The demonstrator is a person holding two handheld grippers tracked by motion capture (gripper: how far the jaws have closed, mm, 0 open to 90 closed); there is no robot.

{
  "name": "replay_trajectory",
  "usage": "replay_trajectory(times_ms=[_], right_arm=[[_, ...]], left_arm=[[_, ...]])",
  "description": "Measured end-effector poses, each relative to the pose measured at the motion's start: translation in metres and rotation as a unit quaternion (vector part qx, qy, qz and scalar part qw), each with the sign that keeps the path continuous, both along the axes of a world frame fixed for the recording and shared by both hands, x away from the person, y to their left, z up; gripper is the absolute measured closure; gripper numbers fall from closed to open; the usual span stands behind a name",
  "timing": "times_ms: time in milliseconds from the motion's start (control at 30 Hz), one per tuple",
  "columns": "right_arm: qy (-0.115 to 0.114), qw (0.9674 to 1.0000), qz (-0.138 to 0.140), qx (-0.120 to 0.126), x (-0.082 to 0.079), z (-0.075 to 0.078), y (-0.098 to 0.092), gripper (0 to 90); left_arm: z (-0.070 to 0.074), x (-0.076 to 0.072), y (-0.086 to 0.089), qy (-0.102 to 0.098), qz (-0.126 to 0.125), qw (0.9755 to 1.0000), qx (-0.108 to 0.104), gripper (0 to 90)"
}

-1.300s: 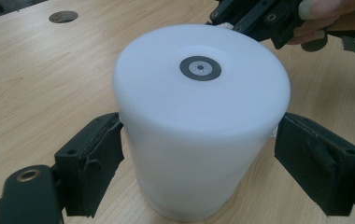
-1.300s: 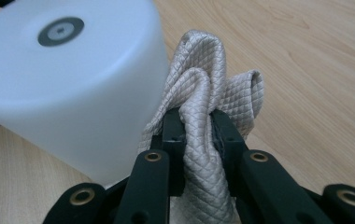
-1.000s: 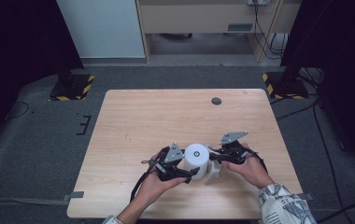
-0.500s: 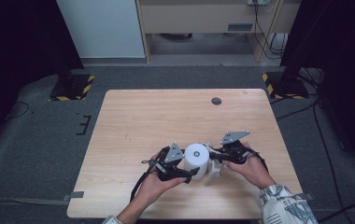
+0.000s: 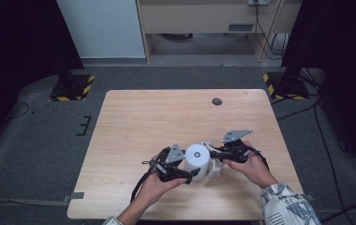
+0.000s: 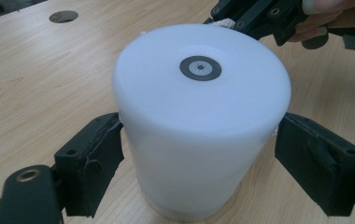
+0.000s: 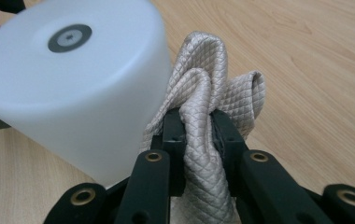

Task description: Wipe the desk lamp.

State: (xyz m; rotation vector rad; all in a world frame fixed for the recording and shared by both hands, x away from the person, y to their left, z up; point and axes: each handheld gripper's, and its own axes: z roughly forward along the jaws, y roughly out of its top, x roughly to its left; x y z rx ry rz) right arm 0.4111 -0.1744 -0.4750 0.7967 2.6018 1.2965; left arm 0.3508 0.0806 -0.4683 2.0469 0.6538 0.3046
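Nothing much has moved since a second ago: both hands and the white cylindrical container sit where they were, near the front edge of the tabletop. The left tongs (image 6: 199, 154) stand wide around the white container (image 6: 199, 130), one pad at each side of its wall; whether they press or merely bracket it I cannot tell for certain, though they look snug. The right tongs (image 7: 199, 135) are clamped narrow on a bunched quilted beige cloth (image 7: 213, 88), which touches the container's side. In the high view the container (image 5: 197, 159) stands upright between the two hands on the tabletop (image 5: 166, 117). That stillness suggests a steady wiping hold: the container braced, the cloth pressed to its wall, the rubbing stroke likely next.
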Motion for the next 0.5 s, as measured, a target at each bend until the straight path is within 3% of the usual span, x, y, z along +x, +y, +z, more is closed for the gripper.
replay_trajectory(times_ms=[500], right_arm=[[0.024, 0.9995, 0.007, -0.020, 0.005, -0.018, 0.003, 78.8]], left_arm=[[0.000, 0.000, 0.000, 0.000, 0.000, 1.0000, 0.000, 14.5]])
